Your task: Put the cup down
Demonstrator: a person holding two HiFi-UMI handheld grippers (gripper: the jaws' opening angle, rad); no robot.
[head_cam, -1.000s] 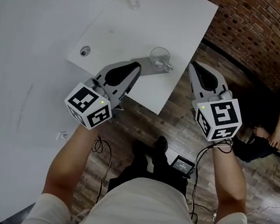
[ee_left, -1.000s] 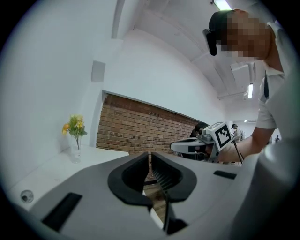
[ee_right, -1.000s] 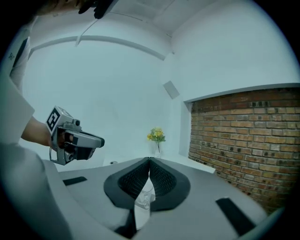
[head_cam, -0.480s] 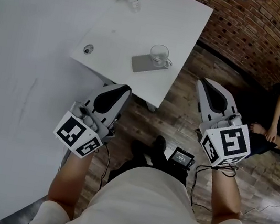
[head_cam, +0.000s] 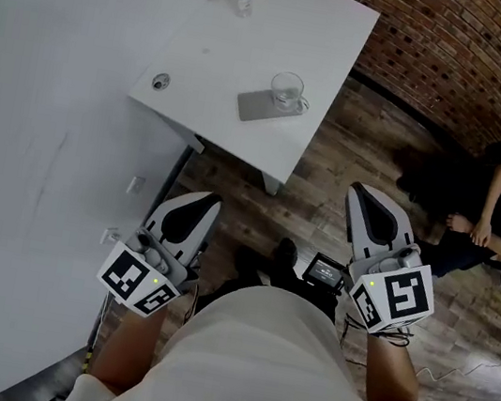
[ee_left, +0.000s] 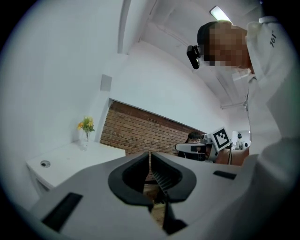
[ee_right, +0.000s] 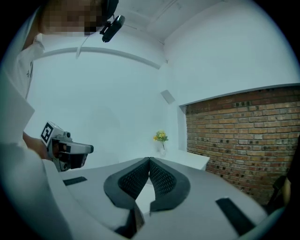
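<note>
Pressing together with nothing between them, the jaws of the left gripper (head_cam: 198, 199) and the right gripper (head_cam: 364, 191) are held above the wooden floor (head_cam: 316, 206), well apart from the white table (head_cam: 221, 37). The glass cup (head_cam: 286, 89) is seen upright on a grey mat (head_cam: 255, 107) towards the table's near right corner, untouched.

Head view: both bare forearms, left forearm (head_cam: 125, 355) and right forearm (head_cam: 390, 371), are drawn in close to the torso, each hand bearing a gripper pointed forward and nearly level. The left gripper (head_cam: 201, 198) leans slightly rightward, its marker cube (head_cam: 137, 282) nearest the body; the right gripper (head_cam: 362, 191) is held a little further forward. Left gripper view: jaws almost together, a thin slit between, nothing gripped. Right gripper view: jaws closed tip to tip, empty.
</note>
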